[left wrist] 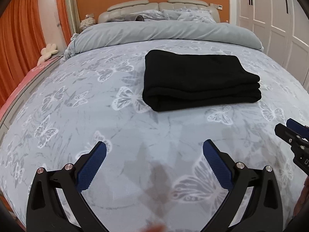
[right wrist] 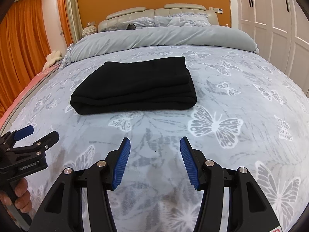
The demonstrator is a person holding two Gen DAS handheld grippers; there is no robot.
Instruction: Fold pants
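Black pants (left wrist: 199,81) lie folded into a thick rectangle on the blue butterfly bedspread (left wrist: 96,116), with stacked layers showing along the near edge. In the right wrist view the pants (right wrist: 135,87) sit ahead and a little left. My left gripper (left wrist: 154,148) hovers over the bedspread, short of the pants, open with nothing between its blue pads. My right gripper (right wrist: 155,145) is also open and empty, pulled back from the pants. The left gripper (right wrist: 38,133) shows at the left edge of the right wrist view, held by a hand. The right gripper (left wrist: 289,129) pokes in at the right edge of the left wrist view.
A rolled grey duvet (left wrist: 166,32) lies across the bed behind the pants, with pillows (left wrist: 185,15) and a padded headboard (left wrist: 154,5) beyond. White wardrobe doors (left wrist: 274,19) stand at the right. Orange curtains (left wrist: 19,29) hang at the left.
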